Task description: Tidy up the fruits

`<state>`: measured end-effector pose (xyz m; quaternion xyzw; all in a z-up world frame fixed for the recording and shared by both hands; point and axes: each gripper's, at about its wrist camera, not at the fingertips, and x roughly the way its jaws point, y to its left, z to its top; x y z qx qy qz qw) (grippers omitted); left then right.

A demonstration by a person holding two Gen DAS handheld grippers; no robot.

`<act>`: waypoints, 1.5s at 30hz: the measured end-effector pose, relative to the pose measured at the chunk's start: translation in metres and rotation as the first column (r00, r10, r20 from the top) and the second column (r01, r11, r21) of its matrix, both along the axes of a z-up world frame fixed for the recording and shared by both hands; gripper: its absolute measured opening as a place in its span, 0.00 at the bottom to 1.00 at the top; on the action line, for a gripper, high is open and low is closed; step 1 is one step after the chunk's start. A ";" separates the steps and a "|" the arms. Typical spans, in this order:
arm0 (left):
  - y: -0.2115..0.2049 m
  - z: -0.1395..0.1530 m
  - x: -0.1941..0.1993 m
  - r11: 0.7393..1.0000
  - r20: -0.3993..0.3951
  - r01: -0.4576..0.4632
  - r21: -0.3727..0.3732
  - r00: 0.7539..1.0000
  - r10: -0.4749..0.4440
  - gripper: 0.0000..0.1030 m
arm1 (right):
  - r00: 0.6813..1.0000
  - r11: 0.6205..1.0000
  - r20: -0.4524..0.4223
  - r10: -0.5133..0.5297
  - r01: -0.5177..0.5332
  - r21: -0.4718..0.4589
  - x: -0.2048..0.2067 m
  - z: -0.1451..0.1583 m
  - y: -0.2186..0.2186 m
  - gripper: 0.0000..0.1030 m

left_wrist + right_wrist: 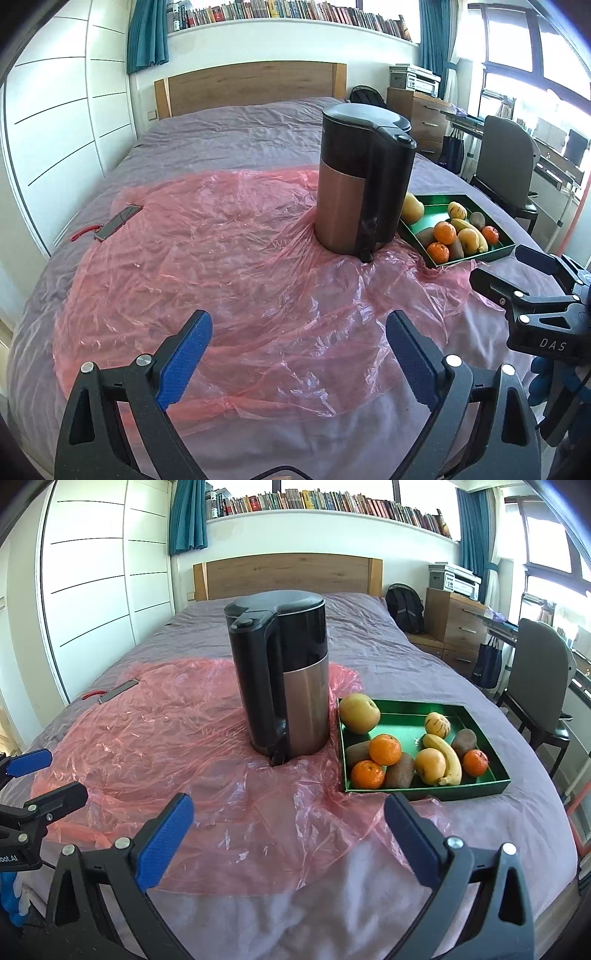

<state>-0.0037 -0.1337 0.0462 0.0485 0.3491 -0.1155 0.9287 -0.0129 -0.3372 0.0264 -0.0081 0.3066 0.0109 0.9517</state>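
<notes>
Jaws wide, kettle beside fruit tray

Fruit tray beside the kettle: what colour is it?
Green, a shiny dark green inside and out. The tray shows best in the right wrist view.

Left gripper: jaws wide apart, nothing between them, over the pink plastic sheet.
Right gripper: at the right edge, near the tray.
Kettle: upright on the sheet.
Green tray: just right of the kettle, holding tangerines, banana, kiwis.
</notes>
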 end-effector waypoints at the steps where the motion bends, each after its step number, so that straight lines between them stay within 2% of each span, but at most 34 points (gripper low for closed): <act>1: 0.001 0.001 -0.001 1.000 0.002 -0.001 0.005 1.000 0.001 0.90 | 1.000 1.000 0.001 -0.007 0.007 0.000 -0.001 0.001 0.000 1.00; 9: -0.003 0.006 -0.004 1.000 0.018 0.019 -0.003 1.000 -0.019 0.90 | 0.998 0.998 -0.001 -0.070 0.070 -0.002 -0.009 0.004 -0.018 1.00; 21: -0.037 0.016 0.000 0.998 0.038 0.066 0.019 0.997 -0.067 0.90 | 0.987 0.986 0.036 -0.160 0.161 -0.052 -0.021 0.015 -0.065 1.00; 31: -0.057 0.017 0.000 0.996 0.028 0.082 0.047 0.996 -0.084 0.90 | 0.977 0.978 0.052 -0.206 0.207 -0.028 -0.025 0.019 -0.102 1.00; 45: -0.062 0.017 0.001 0.996 0.017 0.072 0.055 0.997 -0.073 0.90 | 0.972 0.973 0.050 -0.231 0.231 0.000 -0.025 0.015 -0.125 1.00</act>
